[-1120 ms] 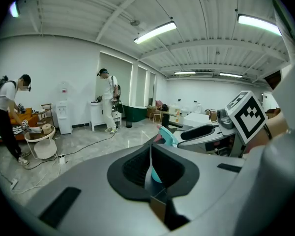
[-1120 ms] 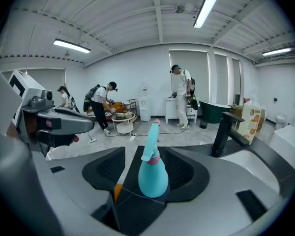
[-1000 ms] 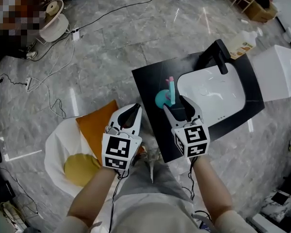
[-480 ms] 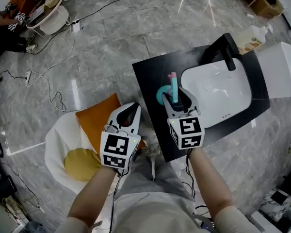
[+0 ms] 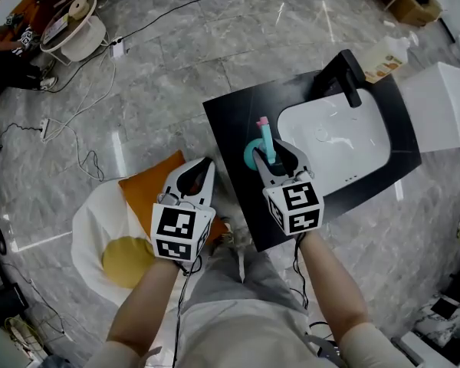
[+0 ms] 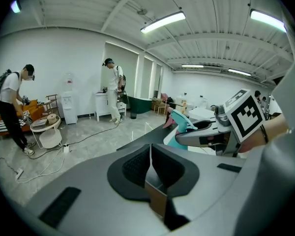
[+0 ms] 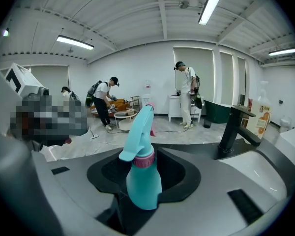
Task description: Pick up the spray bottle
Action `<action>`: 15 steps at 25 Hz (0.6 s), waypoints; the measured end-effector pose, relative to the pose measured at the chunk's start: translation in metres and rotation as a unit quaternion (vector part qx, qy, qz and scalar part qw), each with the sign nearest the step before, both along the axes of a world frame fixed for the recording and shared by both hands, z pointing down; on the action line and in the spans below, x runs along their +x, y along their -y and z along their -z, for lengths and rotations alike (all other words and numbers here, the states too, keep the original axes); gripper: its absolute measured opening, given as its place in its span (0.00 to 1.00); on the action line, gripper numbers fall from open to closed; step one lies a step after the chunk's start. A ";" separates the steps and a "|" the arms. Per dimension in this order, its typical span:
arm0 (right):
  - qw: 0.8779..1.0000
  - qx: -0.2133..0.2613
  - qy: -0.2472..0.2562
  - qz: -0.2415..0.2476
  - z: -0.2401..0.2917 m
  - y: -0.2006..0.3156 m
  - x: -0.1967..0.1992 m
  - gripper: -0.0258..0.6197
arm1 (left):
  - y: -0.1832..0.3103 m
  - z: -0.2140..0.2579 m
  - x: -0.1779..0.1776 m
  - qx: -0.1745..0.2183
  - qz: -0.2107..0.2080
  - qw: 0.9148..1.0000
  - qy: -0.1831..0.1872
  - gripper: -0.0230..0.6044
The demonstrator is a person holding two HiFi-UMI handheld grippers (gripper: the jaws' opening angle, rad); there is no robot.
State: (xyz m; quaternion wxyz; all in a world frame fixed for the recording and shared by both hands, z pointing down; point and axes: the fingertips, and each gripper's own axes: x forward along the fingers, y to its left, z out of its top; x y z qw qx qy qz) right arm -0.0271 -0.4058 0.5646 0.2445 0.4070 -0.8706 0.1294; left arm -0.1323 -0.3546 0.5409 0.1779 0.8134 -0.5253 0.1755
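Note:
A teal spray bottle with a pink nozzle stands upright on the black countertop, left of the white basin. My right gripper reaches round it from the near side. The bottle's body sits between the dark pads, and its trigger head rises above them. The jaws are closing and I see no firm press on the bottle. My left gripper hovers off the counter's left edge above the cushions. Its pads meet with nothing between them. In the left gripper view the bottle shows inside the right gripper.
A white basin with a black faucet fills the counter's right part. A soap bottle stands behind it. Orange and yellow cushions lie on a white seat below my left gripper. Cables trail across the marble floor, and people stand far off.
The right gripper's jaws have narrowed around the spray bottle, which still stands on the counter. Neither hand has shifted much; the head view moved slightly.

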 end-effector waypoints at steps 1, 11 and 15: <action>1.000 0.002 0.001 0.001 0.005 -0.001 0.002 0.33 | 0.001 0.005 0.000 0.005 0.002 1.000 0.001 0.08; 0.998 0.039 0.048 -0.002 0.103 -0.018 0.026 0.31 | -0.005 0.076 0.010 0.058 0.008 0.998 0.004 0.08; 0.995 0.080 0.067 0.003 0.155 -0.028 0.036 0.31 | -0.009 0.111 0.017 0.083 0.009 0.996 -0.006 0.08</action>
